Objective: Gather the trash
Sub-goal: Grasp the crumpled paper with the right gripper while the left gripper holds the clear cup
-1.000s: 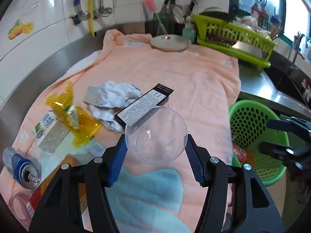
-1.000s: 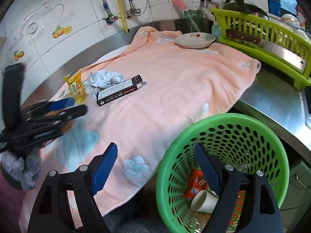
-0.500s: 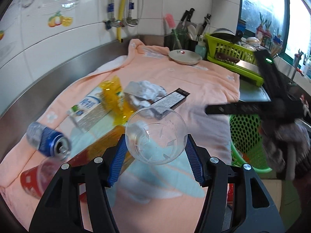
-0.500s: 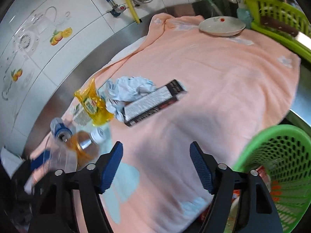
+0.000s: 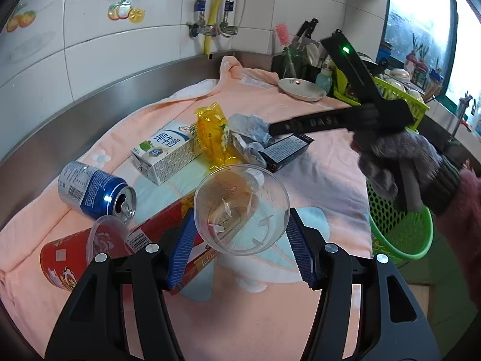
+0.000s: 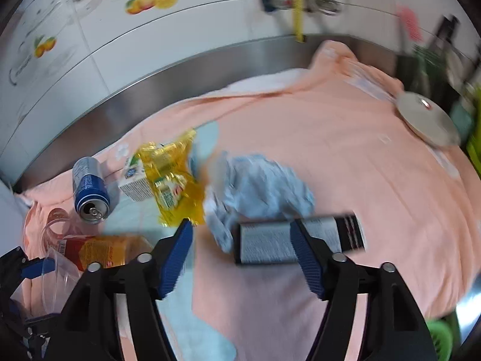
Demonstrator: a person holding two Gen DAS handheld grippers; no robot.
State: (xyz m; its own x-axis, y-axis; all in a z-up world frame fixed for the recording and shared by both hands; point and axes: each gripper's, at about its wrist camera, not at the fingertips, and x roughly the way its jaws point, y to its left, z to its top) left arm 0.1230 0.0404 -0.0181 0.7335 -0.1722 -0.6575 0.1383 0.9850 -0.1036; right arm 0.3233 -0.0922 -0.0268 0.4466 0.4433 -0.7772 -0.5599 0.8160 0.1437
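Left wrist view: your left tool [image 5: 240, 237] pinches the clear cup [image 5: 242, 209] above the bench; the basket [image 5: 399, 234] waits at right. Right wrist view: your right tool [image 6: 240, 254], jaws spread and just widening, empty, hovers over the box [image 6: 270, 242]; lower it and close.

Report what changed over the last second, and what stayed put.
The right gripper swung from above the green basket to over the black box, its empty jaws closing, then opening again. The left gripper drifted across the towel, keeping hold of the clear cup. The trash on the towel lay unmoved.
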